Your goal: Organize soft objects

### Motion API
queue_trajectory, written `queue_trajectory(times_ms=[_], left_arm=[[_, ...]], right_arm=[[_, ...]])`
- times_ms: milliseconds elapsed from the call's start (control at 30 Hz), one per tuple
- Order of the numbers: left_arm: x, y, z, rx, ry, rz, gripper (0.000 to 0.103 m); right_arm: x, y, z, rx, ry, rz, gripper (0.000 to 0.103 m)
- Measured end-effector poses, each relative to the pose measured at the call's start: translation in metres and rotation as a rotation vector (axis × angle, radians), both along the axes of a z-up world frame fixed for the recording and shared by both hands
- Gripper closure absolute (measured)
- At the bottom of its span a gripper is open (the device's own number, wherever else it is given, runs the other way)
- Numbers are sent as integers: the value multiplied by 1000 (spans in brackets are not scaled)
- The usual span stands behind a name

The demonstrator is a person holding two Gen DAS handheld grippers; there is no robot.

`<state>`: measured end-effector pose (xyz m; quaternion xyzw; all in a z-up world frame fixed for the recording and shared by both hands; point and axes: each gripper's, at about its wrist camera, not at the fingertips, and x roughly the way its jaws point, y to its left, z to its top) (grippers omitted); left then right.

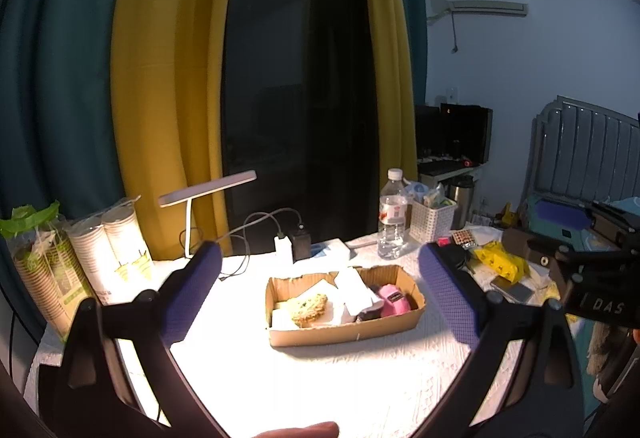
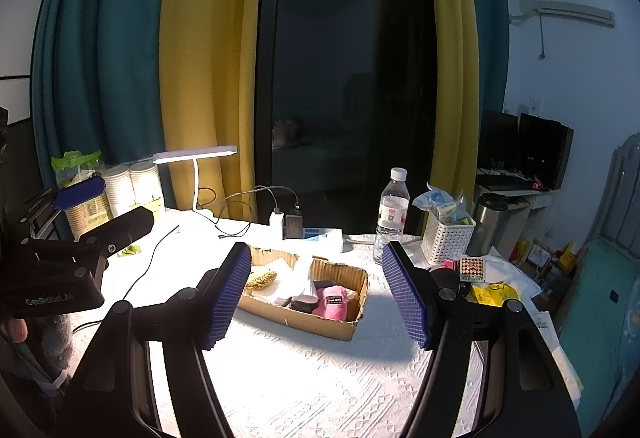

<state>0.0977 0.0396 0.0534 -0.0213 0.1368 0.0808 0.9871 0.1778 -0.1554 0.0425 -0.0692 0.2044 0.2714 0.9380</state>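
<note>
Left tool (image 1: 320,266) and right tool (image 2: 316,278) are both hovering with fingers spread apart, gripping nothing, just short of the cardboard tray (image 1: 348,332). The tray is sitting on a white textured tabletop (image 2: 320,378) under a lit desk lamp (image 2: 195,154). Inside the tray are lying a yellow sponge (image 1: 309,305), white folded cloths (image 1: 354,292), a dark item and a pink soft roll (image 2: 331,303). Behind the tray: water bottle (image 2: 392,214), white basket (image 2: 448,240), yellow curtains, dark window.

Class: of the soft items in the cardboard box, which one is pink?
The rolled cloth with a dark label, at the right end of the cardboard box; its neighbours are white, dark or yellowish.
</note>
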Motion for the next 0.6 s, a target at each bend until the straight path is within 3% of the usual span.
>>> queue_trajectory(times_ms=[600], left_arm=[[6, 1, -1, -5, 10, 0, 3]], right_arm=[[13, -6, -3, 3, 8, -22, 32]])
